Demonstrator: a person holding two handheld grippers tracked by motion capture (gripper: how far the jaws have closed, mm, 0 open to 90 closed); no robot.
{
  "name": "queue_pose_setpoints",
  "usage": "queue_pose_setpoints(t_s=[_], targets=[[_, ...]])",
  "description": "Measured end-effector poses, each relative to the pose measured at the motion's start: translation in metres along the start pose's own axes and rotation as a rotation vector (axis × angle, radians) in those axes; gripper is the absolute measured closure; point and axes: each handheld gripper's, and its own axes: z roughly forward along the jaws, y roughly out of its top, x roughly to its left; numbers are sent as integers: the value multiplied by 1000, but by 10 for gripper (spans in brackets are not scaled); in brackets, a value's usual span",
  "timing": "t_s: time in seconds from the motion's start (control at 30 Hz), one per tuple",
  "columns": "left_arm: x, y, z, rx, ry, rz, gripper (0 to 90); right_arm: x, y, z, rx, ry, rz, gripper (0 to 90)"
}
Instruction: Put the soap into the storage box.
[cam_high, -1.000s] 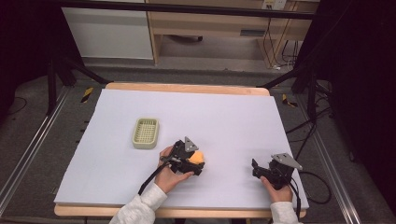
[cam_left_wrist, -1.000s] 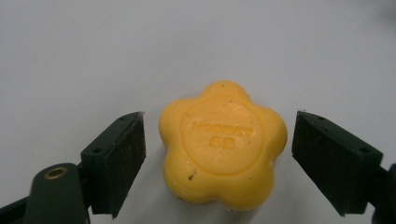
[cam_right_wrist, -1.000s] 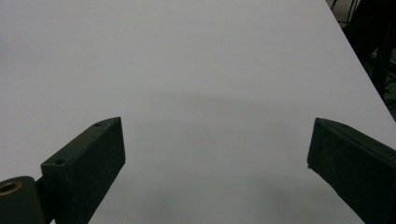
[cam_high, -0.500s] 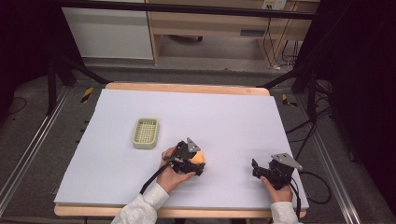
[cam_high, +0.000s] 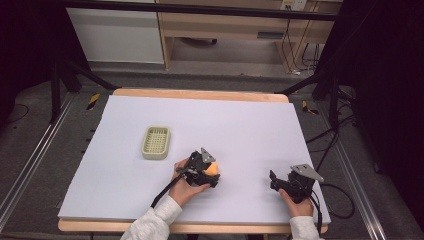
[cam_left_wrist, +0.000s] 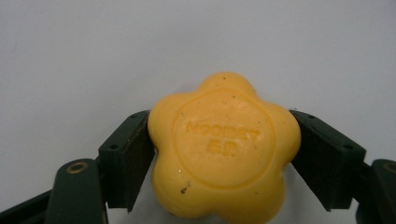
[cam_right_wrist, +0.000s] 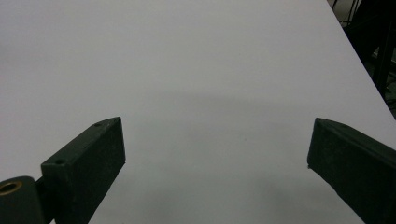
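- Leftmost on the white table (cam_high: 125, 130), a pale green basket (cam_high: 155, 142) sits upright, well apart from both grippers.
- Next, the left gripper (cam_high: 210, 172) rests low on the table near the front edge, right of the basket and held by the person's left hand (cam_high: 186, 184).
- Its 2 jaws pinch a yellow flower-shaped soap (cam_left_wrist: 223, 147), 1 pad on each flank; the soap shows embossed lettering on its round face.
- From above, the soap (cam_high: 213, 169) appears as an orange patch at the gripper's tip, just over the table surface; contact with the table cannot be told.
- Further right, the right gripper (cam_high: 276, 181) sits near the table's front right corner, well apart from the soap.
- Its 2 jaws stand spread wide, with bare table between them.
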Motion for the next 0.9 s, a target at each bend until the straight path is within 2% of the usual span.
queue_pose_setpoints(t_s=[0.57,0.9], targets=[[-1,1,-5,2,11,-8,250,0,0,0,1,2,-1,46],[0,1,-14,-27,7,-6,251,0,0,0,1,2,0,46]])
